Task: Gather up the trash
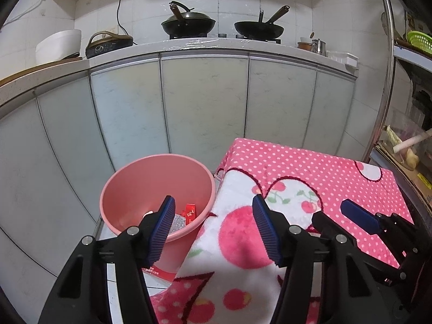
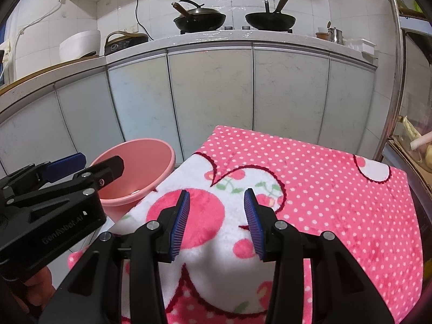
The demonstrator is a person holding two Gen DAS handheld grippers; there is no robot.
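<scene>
So the trash [image 1: 189, 212] is sitting at the bottom of the pink bucket [image 1: 135, 178]: a couple of red wrappers plus something silvery and crinkly, with a pale bit next to them that's too small to make out. The bucket stands on the floor right beside the table [image 1: 337, 172], and something red and flat pokes out from under its base.

Left tongs [image 1: 213, 213] hang over the spot where the bucket rim meets the table edge, spread wide with nothing between the blue ribbed pads. The left pad lines up over the bucket's inside, the right pad over the blanket. Right tongs [image 2: 217, 208] hover above the middle of the table, also parted and holding nothing. From the right wrist view you can see the left tongs off to the side, pointing toward the bucket.

The table is covered with a fuzzy pink blanket [image 2: 324, 167], white polka dots, cherries and a big heart outline. I don't see anything lying on the part of it that shows.

Behind all that is a run of pale cabinet doors [image 1: 205, 102] under a kitchen counter. Up there: two black woks [image 1: 189, 24] on the stove, a white rice cooker [image 1: 58, 46], a dark induction-style cooker [image 1: 108, 44], and a small metal pot [image 1: 318, 46] toward the right. A green basket [image 1: 419, 40] sits on a rack at far right.
</scene>
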